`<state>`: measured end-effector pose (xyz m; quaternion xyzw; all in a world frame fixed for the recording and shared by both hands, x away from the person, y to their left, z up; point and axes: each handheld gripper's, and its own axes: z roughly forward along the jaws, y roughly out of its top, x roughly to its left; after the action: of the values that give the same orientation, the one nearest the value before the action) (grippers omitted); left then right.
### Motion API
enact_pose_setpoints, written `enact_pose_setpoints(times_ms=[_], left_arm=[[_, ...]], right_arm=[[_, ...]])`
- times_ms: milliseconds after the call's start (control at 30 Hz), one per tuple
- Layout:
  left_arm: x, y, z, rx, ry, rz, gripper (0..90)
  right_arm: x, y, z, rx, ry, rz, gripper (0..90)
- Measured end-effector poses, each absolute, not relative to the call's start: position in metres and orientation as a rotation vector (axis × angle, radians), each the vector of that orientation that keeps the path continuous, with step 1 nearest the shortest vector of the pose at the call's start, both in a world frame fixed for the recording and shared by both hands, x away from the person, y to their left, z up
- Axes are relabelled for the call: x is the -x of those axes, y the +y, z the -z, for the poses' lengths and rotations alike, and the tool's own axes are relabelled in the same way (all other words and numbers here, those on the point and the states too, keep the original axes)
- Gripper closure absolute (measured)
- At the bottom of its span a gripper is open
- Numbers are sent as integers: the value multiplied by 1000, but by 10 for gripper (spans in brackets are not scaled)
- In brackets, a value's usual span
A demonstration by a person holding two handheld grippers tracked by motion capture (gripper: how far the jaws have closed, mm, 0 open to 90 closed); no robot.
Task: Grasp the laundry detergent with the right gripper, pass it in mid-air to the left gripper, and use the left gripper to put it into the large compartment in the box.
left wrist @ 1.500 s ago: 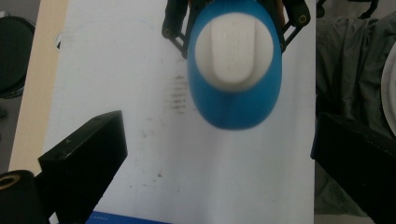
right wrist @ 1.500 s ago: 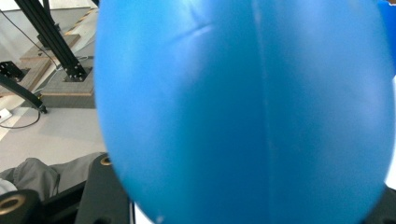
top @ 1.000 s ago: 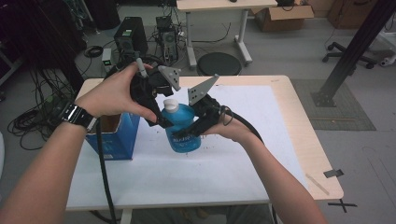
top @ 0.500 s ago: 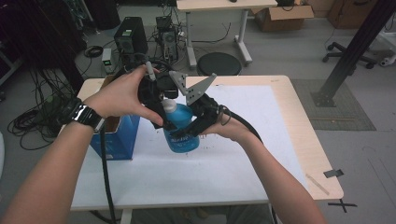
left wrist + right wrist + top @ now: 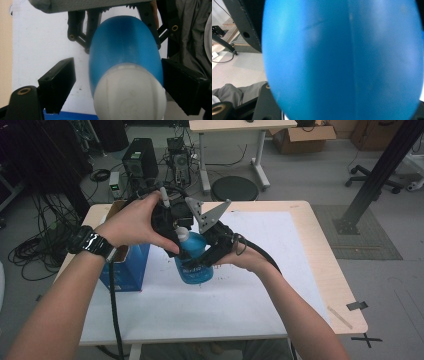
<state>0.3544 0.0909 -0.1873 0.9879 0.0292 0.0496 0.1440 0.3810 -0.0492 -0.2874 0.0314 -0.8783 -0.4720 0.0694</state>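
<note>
A blue bottle (image 5: 196, 266) with a white cap (image 5: 183, 234) is held upright just above the white sheet (image 5: 280, 265). My right gripper (image 5: 204, 258) is shut on its body from the right; in the right gripper view the blue bottle (image 5: 342, 57) sits between the jaws. My left gripper (image 5: 180, 231) comes down over the top. Its jaws have just been closing and stand either side of the cap (image 5: 130, 92). The left fingertip (image 5: 61, 85) is still apart from the cap. The blue bottle (image 5: 125, 47) runs away from that camera.
A blue cardboard box (image 5: 126, 266) stands open at the table's left, just under my left wrist. The wooden table edge (image 5: 345, 290) frames the white sheet. Cables, computers and a second desk lie on the floor beyond.
My left hand has shifted right and down over the bottle's cap, and its jaws have narrowed around it. The right hand and the bottle have stayed put.
</note>
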Motion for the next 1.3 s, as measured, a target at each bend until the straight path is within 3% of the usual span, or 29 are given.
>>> enact_pose_setpoints(times_ms=[967, 1300], left_arm=[[-354, 91, 186, -2849, 99, -103, 362], [-353, 90, 187, -2864, 124, -92, 373]], right_arm=[[-380, -49, 289, -88, -2669, 1405, 421], [-379, -48, 290, -86, -2670, 1392, 421]])
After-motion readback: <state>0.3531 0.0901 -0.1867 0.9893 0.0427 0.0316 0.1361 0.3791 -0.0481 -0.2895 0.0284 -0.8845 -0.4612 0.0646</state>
